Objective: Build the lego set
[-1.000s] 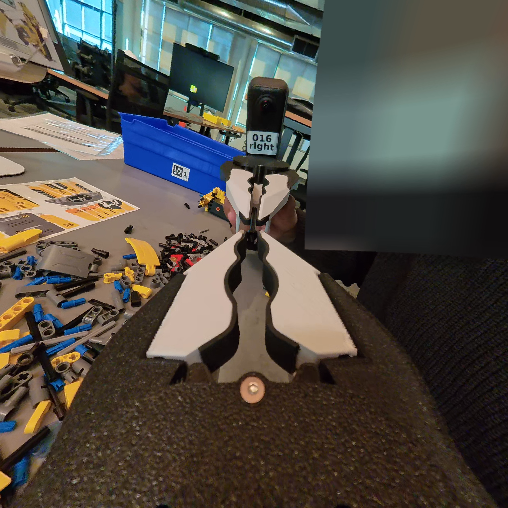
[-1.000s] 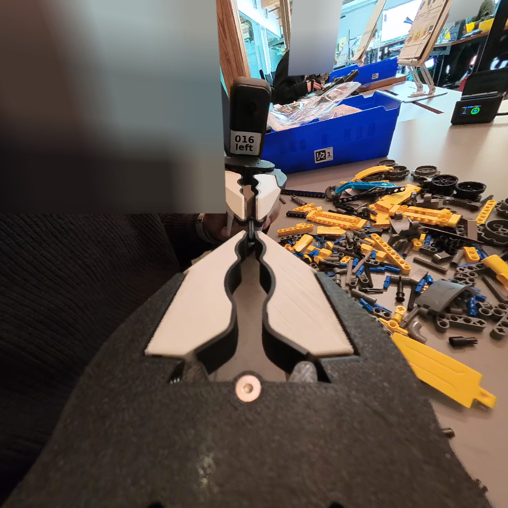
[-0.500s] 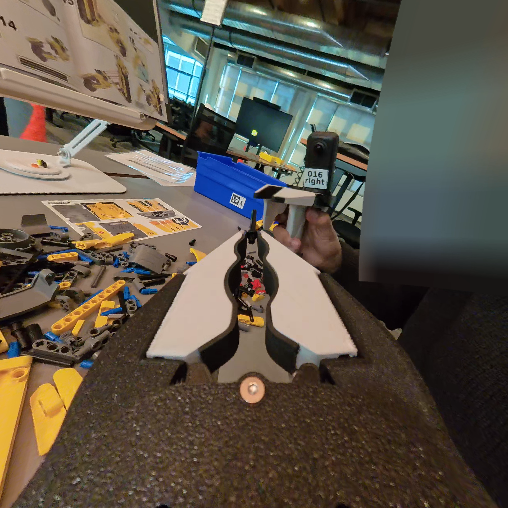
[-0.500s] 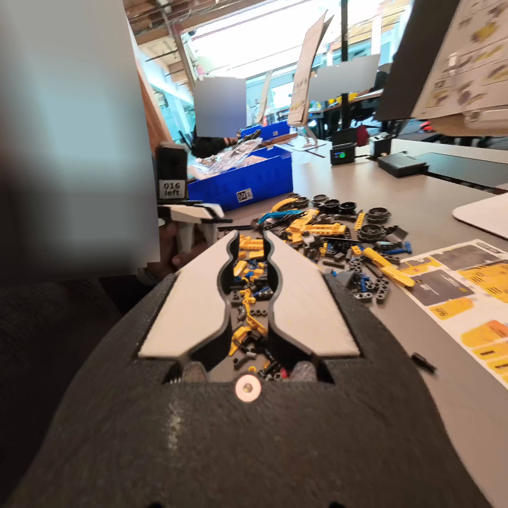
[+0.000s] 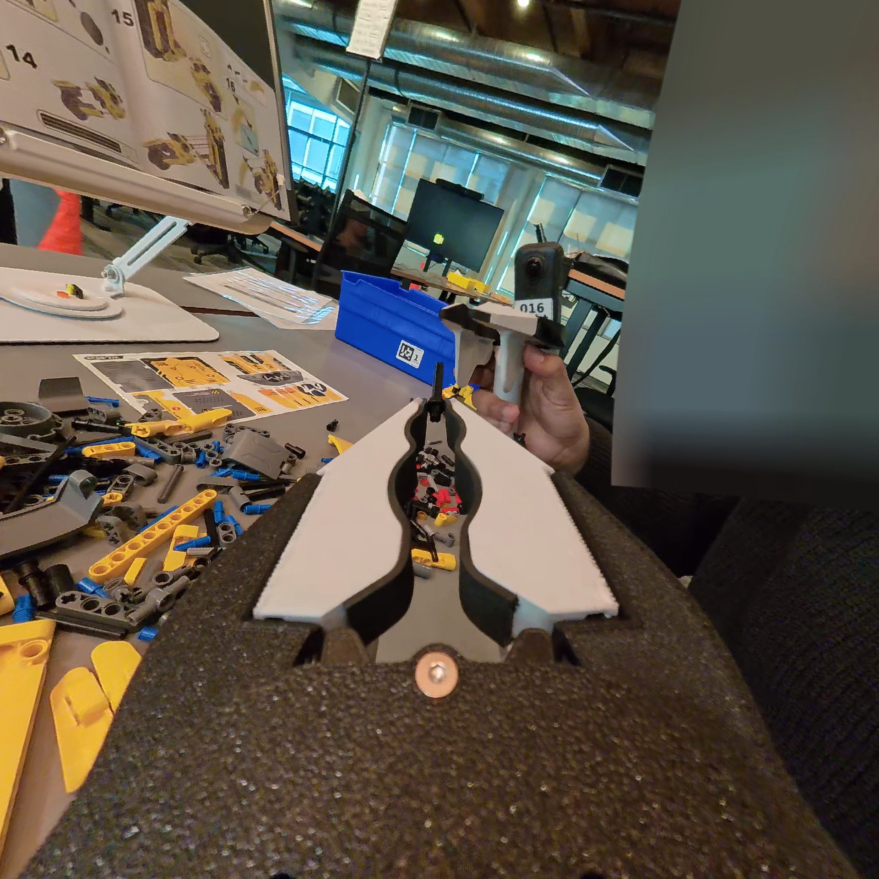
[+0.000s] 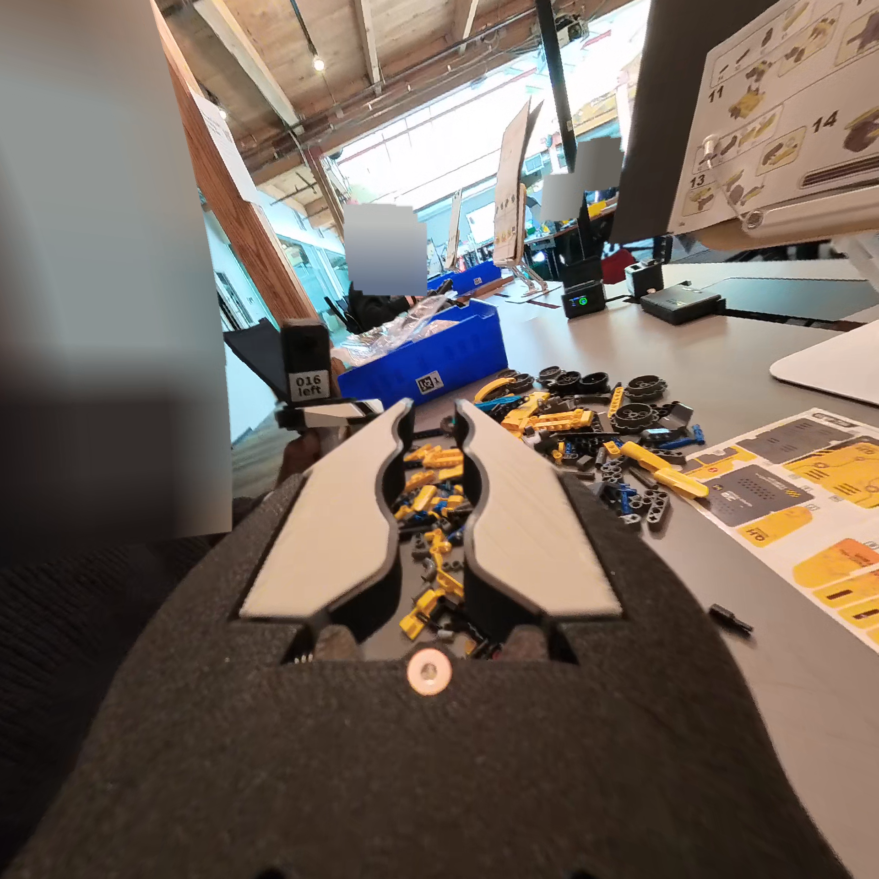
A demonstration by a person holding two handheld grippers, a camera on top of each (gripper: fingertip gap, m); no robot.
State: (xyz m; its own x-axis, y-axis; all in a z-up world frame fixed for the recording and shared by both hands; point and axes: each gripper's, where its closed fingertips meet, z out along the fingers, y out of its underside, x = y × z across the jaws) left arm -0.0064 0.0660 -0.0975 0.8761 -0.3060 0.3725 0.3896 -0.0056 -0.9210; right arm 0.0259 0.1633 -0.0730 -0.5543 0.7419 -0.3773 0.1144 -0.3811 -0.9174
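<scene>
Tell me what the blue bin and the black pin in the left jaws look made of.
Blue bin: apparently moulded plastic, semi-gloss; its ribbed walls catch soft highlights.
Black pin, pinched at the left gripper tips: probably hard plastic, dark and dull, like the loose building pieces below; too small to be sure.

Matt grey table [image 5: 304, 347], glossy plastic bricks [image 5: 152, 528], smooth blue plastic bin [image 6: 428, 361].

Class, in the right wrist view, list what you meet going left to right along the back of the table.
Left tongs → blue bin → black wheels → small lit-screen device → flat black box.
</scene>
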